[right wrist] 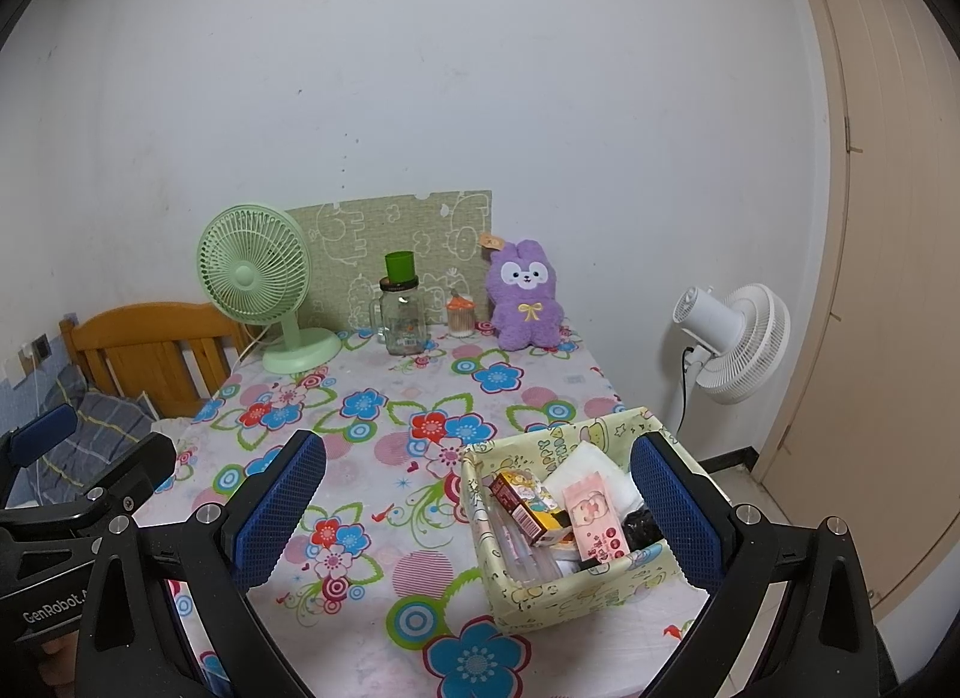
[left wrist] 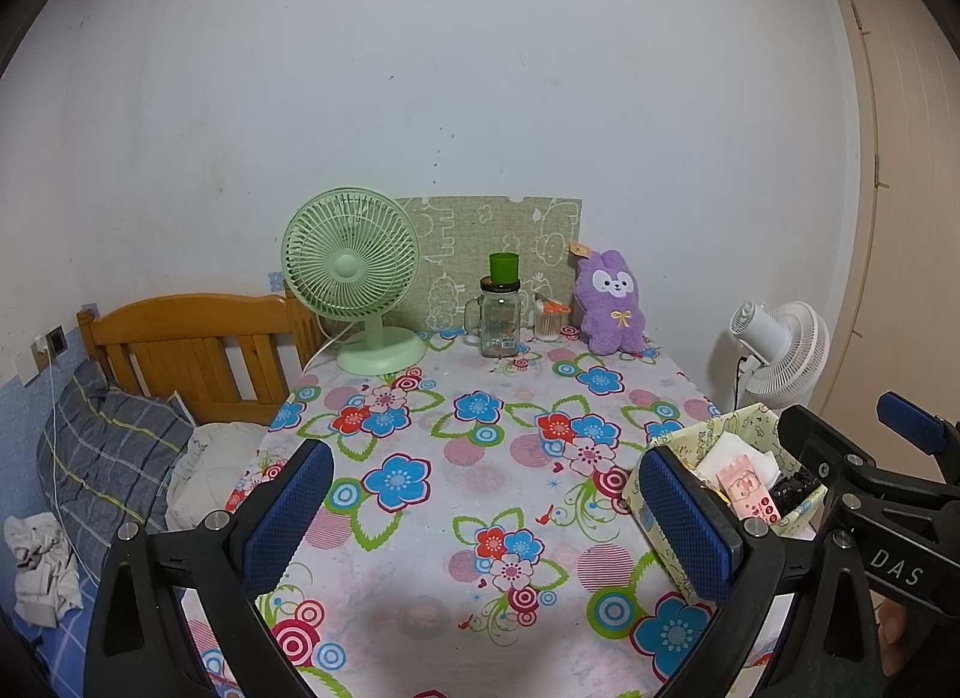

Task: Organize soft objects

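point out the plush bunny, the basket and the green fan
plush bunny (right wrist: 527, 302): right wrist view, on its belly
basket (right wrist: 558, 593): right wrist view, on its front wall
green fan (left wrist: 350, 263): left wrist view, on the grille centre

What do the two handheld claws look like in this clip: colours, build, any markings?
Both match: the left claw and right claw have black angular frames with silver bolts and blue mesh-textured finger pads. White lettering shows on the bodies: "DAS" on the right one, "GenRobot" on the left. No cables visible.

Two fans: green (right wrist: 258, 290), white (right wrist: 729, 341); one plush rabbit (right wrist: 527, 294); one box (right wrist: 561, 593); one jar (right wrist: 403, 317).
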A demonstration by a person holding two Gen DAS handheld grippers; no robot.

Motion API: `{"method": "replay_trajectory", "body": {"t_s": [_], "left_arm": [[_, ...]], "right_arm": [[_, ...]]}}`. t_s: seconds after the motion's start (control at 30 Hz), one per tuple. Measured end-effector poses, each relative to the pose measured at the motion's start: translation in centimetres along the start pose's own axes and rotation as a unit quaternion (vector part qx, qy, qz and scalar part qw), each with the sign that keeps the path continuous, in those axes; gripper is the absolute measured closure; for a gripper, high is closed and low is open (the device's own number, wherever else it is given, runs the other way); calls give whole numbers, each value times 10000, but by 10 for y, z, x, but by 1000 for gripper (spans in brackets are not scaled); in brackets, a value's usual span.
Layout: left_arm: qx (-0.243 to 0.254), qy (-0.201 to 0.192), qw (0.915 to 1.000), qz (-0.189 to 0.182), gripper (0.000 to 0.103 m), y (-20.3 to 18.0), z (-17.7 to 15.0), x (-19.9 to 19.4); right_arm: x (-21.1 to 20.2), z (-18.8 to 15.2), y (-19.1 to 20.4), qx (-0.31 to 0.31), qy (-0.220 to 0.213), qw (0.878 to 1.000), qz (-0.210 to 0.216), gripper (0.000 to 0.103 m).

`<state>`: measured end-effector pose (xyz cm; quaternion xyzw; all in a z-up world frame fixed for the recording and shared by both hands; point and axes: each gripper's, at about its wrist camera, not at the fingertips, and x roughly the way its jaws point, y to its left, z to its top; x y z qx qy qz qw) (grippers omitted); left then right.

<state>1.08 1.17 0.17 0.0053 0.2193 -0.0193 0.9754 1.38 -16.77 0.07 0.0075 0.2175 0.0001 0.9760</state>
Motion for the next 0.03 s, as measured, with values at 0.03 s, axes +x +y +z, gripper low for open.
{"method": "replay_trajectory", "body": {"t_s": [0.03], "left_arm": [[1, 0, 10000, -2, 0, 0, 0, 0]], "right_arm": [[0, 0, 0, 3, 8, 10000, 0, 0]]}}
